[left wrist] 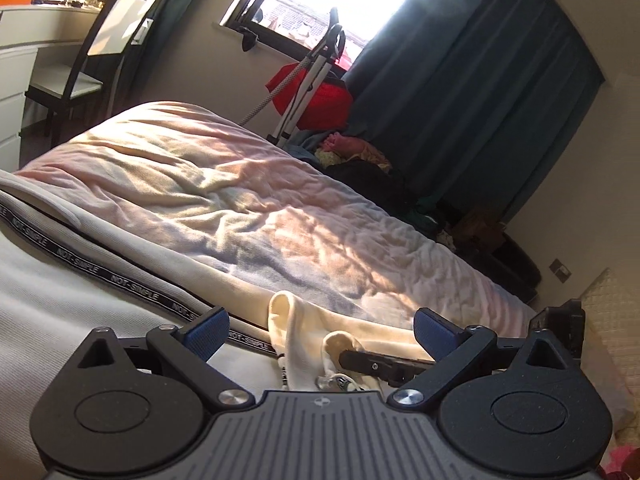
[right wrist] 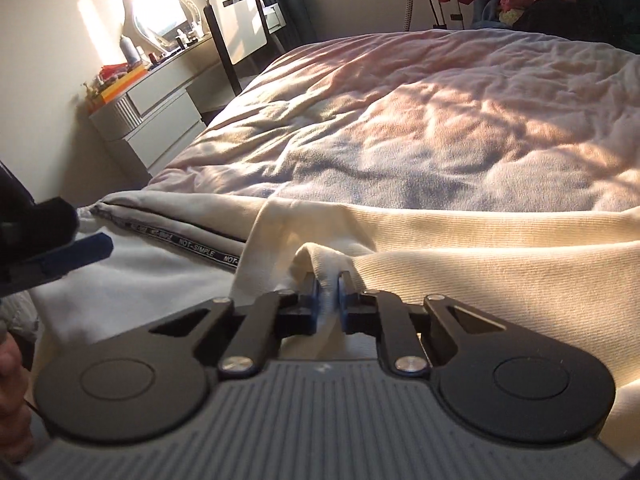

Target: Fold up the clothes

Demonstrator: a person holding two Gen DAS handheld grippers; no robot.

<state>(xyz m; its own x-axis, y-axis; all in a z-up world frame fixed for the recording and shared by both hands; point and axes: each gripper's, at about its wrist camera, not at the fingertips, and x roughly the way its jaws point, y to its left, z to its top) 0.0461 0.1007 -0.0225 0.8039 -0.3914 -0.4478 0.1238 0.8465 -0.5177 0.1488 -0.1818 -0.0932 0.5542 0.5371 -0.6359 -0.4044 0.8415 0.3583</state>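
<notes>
Right wrist view: right tool (right wrist: 328, 286) pinches cream ribbed garment (right wrist: 460, 248) fold; left tool (left wrist: 320, 330) open, empty.

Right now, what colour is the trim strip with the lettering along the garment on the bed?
Black with white lettering reading NOT-SIMPLE, on the trim strip; clearest in the left wrist view.

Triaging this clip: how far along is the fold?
Done: cream garment lies spread on the bed; no finished fold visible. In hand: right gripper is shut on a pinch of its cloth; left gripper is open, holding nothing. Left: the folding itself, it seems.
</notes>
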